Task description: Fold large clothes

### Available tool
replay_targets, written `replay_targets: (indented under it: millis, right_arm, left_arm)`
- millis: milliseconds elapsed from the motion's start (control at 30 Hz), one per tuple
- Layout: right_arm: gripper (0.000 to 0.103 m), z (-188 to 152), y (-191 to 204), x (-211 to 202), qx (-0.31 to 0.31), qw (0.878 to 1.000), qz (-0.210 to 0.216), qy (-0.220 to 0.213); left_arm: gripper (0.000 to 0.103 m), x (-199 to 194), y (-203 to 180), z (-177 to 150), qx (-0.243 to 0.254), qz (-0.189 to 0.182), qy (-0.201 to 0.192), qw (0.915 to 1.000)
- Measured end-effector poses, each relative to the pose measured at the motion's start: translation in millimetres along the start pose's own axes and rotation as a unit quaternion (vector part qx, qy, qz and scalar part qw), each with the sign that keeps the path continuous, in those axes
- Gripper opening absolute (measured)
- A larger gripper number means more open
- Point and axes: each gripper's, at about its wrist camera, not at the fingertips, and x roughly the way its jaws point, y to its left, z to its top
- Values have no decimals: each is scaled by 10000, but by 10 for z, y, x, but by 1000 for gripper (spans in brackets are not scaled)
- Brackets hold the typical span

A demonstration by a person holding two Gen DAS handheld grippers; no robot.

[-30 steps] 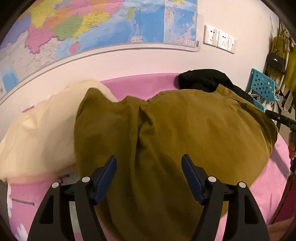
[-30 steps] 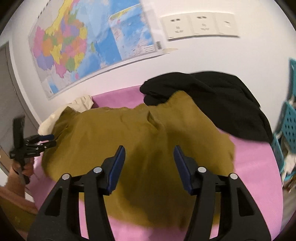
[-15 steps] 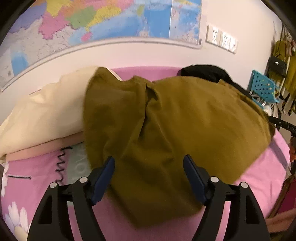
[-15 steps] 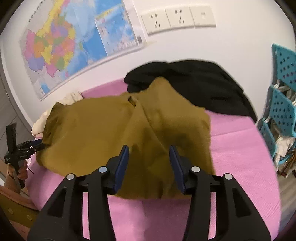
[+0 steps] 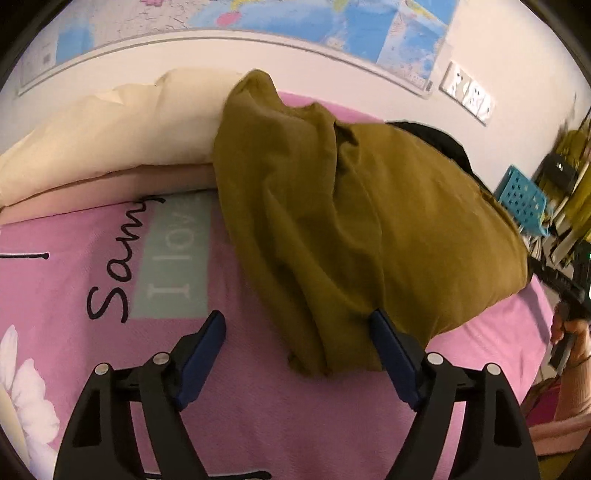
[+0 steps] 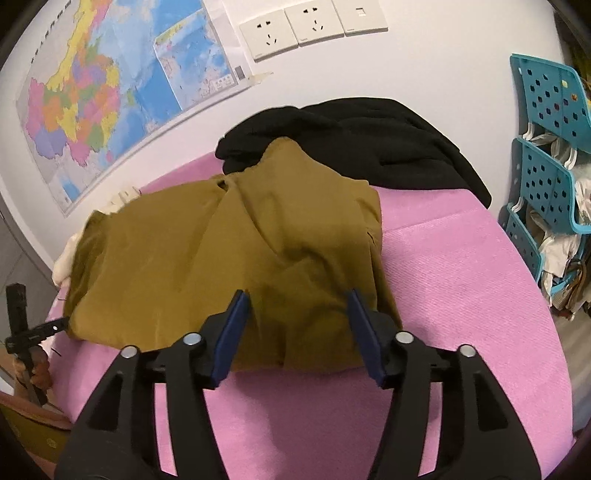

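An olive-brown garment (image 5: 351,221) is lying in a loose, rumpled heap on the pink bedspread (image 5: 258,406), filling the centre and right of the left wrist view and the centre-left of the right wrist view. Its upper end is resting against a cream pillow (image 5: 110,129) at the upper left of the left wrist frame, and a black garment (image 6: 369,140) is sitting behind it, touching its far edge, in the upper centre of the right wrist frame.

The left gripper (image 5: 297,338) is hovering at the bottom of its frame with its fingers spread wide, gripping nothing; the garment's near corner is drooping between them. The right gripper (image 6: 297,325) is likewise holding its fingers apart at the bottom centre of its frame, with the near hem of the garment lying between and just beyond the tips.

A wall map (image 6: 110,85) is hanging in the upper left, wall sockets (image 6: 314,22) are showing at the top, and turquoise perforated racks (image 6: 546,147) are standing at the right edge.
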Motion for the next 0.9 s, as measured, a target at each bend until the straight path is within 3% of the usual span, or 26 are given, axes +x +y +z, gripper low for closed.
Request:
replay_targets:
  millis: [133,267,433,567,667,700,733,800,867,900]
  right_arm:
    - [60,-27,99,-194,-18,9997,161,-192]
    - [60,-39,525,-408,-585,9956,583,-453]
    - [60,-165,1360,-230,-1781,9750,1323,-145]
    - [58,-377,1865,92,-2501,9564,1490,223]
    - [60,-528,2099,306,-2805,9470,1506,428]
    - [61,-575,2160,347,-2912,9451,1422,413]
    - [61,-604,2201,378,-2987,9439,1350,400]
    - [63,-629,2239,408,-3015,9436,1315,373]
    - [64,-630,2238,423,-2973,9450,1311,378]
    - [64,-632,2238,436,-2945,9457,1322,387]
  left_arm:
    - [79,-23,-41,-23,111,65,-11,9999]
    - [78,-175,51,-50,0,13,-185,9998]
    - [59,-314,176,-77,-97,-132,-300,9994]
    - [44,-253,177,-113,13,-102,-162,9998]
    - [44,-258,184,-134,61,-88,-150,9998]
    - [47,-269,184,-131,77,-44,-161,9998]
    - [58,-272,171,-131,119,11,-169,9998]
    - [64,-262,89,-114,334,35,-220,9992]
    - [63,-183,-23,-89,535,52,-132,9985]
    - [54,-135,-61,-73,602,82,-83,9981]
